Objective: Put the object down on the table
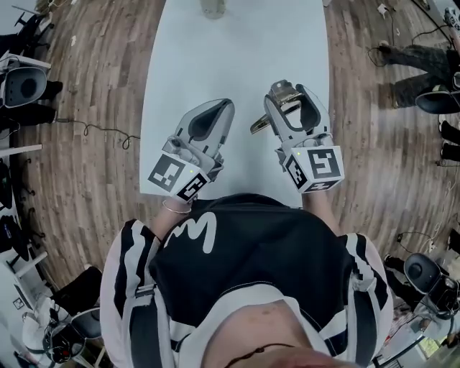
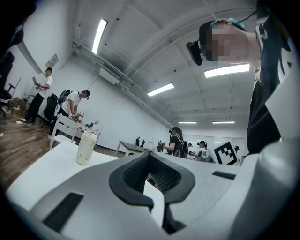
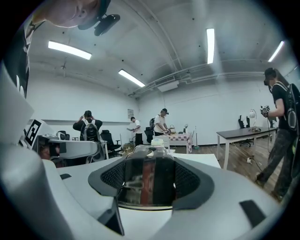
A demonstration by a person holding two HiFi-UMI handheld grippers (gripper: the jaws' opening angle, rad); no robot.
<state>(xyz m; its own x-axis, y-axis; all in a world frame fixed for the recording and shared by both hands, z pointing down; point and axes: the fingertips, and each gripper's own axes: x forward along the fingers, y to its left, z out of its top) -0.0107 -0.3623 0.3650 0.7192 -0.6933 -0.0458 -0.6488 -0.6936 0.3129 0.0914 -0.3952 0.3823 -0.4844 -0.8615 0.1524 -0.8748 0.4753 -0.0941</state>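
Seemingly mid-carry: the right gripper (image 1: 293,100) is clamped on a clear object (image 3: 146,180) over the white table (image 1: 237,50).

From where I stand, the object sits at about one o'clock from the person, pinched between both pads, with a dark and red band showing through it and a brassy part sticking out toward seven o'clock. I can't tell whether it touches the tabletop yet. The left gripper (image 1: 215,111) hangs at eleven o'clock with its jaws drawn together on nothing. A pale bottle (image 1: 212,7) stands well apart at twelve o'clock, at the far end. My worry is a release made too high, since a glassy piece could knock hard or tip. The protruding brassy part could also catch the table first and twist the object in the pads.
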